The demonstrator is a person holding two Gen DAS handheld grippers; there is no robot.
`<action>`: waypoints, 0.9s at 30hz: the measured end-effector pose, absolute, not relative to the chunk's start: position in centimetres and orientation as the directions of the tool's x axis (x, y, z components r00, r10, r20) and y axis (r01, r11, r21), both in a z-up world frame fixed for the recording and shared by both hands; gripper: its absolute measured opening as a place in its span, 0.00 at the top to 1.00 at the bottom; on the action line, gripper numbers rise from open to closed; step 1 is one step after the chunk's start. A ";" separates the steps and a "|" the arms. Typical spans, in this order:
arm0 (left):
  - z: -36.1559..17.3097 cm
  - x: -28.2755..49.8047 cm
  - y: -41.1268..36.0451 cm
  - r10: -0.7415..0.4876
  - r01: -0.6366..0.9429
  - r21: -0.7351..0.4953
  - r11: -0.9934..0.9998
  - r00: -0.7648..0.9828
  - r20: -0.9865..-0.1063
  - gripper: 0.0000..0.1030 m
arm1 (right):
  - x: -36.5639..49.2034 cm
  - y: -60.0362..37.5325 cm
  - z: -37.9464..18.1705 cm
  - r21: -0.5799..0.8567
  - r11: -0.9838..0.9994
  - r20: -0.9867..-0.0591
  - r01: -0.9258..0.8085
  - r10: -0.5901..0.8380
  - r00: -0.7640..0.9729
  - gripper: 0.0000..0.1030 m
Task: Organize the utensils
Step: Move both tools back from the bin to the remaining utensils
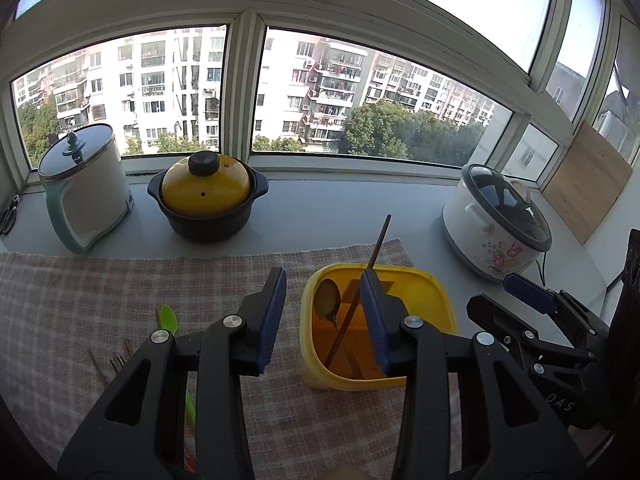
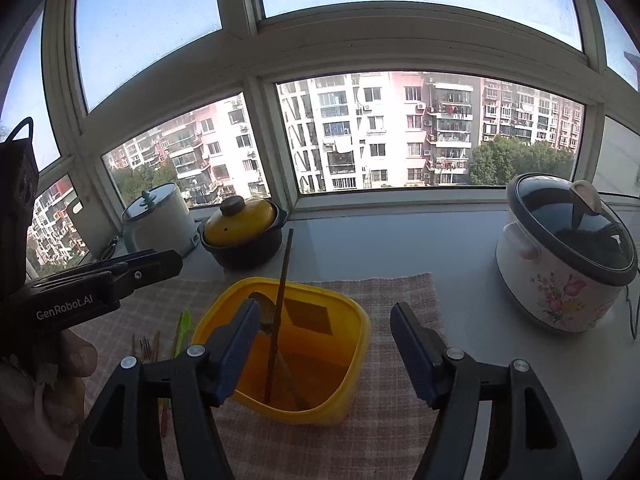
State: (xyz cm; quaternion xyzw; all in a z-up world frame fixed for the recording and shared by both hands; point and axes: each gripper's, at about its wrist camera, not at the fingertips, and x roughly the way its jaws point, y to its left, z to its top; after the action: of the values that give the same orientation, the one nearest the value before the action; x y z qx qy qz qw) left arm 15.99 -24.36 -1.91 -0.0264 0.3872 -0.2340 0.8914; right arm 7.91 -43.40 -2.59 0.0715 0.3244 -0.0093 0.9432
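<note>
Left gripper (image 1: 324, 316): jaws spread, empty, above checked cloth (image 1: 120, 300).
Right gripper (image 2: 326, 344): jaws spread, empty.
Yellow container (image 2: 344, 392): holds spoon (image 1: 327, 300), chopstick (image 2: 282, 292) leaning upright.

**Colours on your counter**

Your yellow tub (image 2: 344, 360) stands on a pink-and-white checked cloth (image 1: 100, 292). Inside it you have a dull bronze spoon (image 1: 327, 300) and a dark brown chopstick (image 2: 280, 300). On the cloth lies a bright green utensil (image 1: 168, 318). Your grippers' fingers (image 1: 276, 308) carry blue pads on black frames. Behind sit a yellow-lidded black pot (image 1: 206, 196) and a white cooker with pink flowers (image 2: 560, 280).
</note>
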 end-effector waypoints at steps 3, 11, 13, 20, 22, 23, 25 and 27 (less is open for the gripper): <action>-1.9 15.3 -23.0 -0.427 0.395 -0.213 0.893 0.602 -0.674 0.63 | 7.2 -42.9 -2.4 0.150 0.987 -0.601 0.061 0.042 0.798 0.15; -3.3 13.5 -16.7 -0.361 0.331 -0.181 0.926 0.642 -0.677 0.44 | 5.3 -40.5 -2.7 0.154 0.984 -0.582 0.083 0.023 0.813 0.00; -4.1 13.3 -14.7 -0.332 0.307 -0.167 0.937 0.631 -0.701 0.44 | 4.9 -39.7 -2.9 0.142 0.987 -0.576 0.082 0.015 0.818 0.00; -8.1 13.7 -7.1 -0.231 0.200 -0.140 0.970 0.570 -0.789 0.44 | 4.3 -36.0 -3.3 0.106 0.994 -0.592 0.009 0.056 0.804 0.00; -9.2 13.7 -5.4 -0.217 0.182 -0.138 0.973 0.549 -0.807 0.44 | 4.3 -34.7 -3.5 0.097 0.995 -0.599 -0.016 0.071 0.798 0.00; -9.7 13.7 -4.6 -0.212 0.176 -0.137 0.975 0.541 -0.814 0.44 | 4.3 -34.0 -3.6 0.095 0.995 -0.603 -0.033 0.084 0.793 0.00; -10.7 13.8 -3.3 -0.211 0.157 -0.150 0.976 0.518 -0.829 0.44 | 4.7 -32.8 -4.0 0.096 0.994 -0.620 -0.059 0.106 0.778 0.00; -11.7 13.9 -2.0 -0.223 0.134 -0.180 0.974 0.492 -0.841 0.44 | 5.3 -31.5 -4.6 0.101 0.992 -0.644 -0.082 0.128 0.754 0.00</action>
State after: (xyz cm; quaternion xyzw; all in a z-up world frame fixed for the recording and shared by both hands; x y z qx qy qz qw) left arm 13.93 -2.01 -11.68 -0.0455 0.4932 -0.1034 0.8626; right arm 5.35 -31.51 -4.60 0.0330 0.3461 0.0560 0.9359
